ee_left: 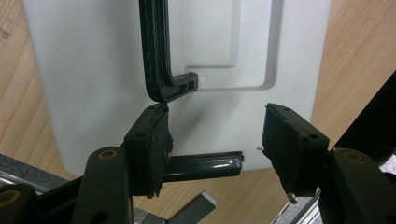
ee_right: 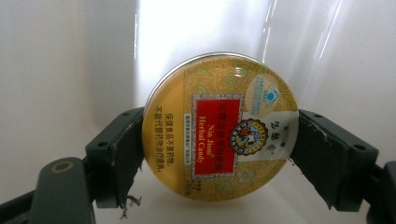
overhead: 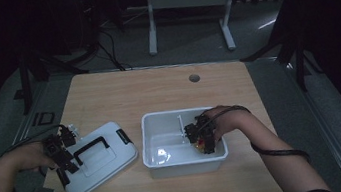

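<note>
A pale wooden table [overhead: 107,92] is standing in a dark room. Inside the white bin [overhead: 163,127], the right gripper [ee_right: 219,154] is clamping a round yellow tin [ee_right: 222,140] reading "Nin Jiom Herbal Candy". The left gripper [ee_left: 215,140] is hovering, jaws apart, over the white lid [overhead: 99,159] with its black handle [ee_left: 159,56].

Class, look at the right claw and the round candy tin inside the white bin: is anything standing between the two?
Nothing visible does. The right claw has its jaws against both sides of the tin, inside the bin.
</note>
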`<state>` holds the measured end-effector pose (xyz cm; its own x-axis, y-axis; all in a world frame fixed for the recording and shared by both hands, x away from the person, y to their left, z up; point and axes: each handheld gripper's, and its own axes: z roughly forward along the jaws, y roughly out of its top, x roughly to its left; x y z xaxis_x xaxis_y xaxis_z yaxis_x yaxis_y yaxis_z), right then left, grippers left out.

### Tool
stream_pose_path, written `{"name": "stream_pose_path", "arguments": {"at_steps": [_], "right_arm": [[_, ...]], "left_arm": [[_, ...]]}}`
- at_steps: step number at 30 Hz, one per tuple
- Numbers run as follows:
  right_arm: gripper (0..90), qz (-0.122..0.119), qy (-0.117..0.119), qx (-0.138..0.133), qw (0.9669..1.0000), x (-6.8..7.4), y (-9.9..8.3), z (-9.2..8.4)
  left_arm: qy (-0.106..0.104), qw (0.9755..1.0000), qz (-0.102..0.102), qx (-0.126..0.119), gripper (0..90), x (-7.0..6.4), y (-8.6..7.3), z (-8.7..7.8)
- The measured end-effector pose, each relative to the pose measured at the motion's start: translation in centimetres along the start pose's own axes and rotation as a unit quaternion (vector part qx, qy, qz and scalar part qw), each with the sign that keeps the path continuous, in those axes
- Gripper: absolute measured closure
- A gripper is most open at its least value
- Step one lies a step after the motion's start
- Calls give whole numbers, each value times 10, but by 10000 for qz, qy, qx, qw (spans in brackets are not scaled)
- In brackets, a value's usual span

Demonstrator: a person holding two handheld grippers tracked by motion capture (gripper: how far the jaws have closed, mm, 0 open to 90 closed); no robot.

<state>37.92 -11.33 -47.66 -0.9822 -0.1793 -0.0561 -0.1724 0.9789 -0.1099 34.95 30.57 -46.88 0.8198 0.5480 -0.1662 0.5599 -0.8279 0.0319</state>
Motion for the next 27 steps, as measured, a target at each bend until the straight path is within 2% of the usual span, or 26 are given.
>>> {"name": "stream_pose_path", "arguments": {"at_steps": [7, 15, 24, 27], "right_arm": [[172, 32, 9, -1, 10000, -1, -1, -2], [180, 49, -62, -113, 9999, 0, -4, -14], [186, 111, -139, -393, 9991, 5, -12, -41], [181, 252, -140, -455, 9986, 7, -18, -51]], "left_arm": [[13, 10000, 12, 7, 408, 0, 1, 0], [22, 10000, 6, 38, 408, -1, 1, 0], [37, 10000, -13, 64, 408, -2, 3, -1], [49, 10000, -15, 75, 408, -2, 3, 0]]}}
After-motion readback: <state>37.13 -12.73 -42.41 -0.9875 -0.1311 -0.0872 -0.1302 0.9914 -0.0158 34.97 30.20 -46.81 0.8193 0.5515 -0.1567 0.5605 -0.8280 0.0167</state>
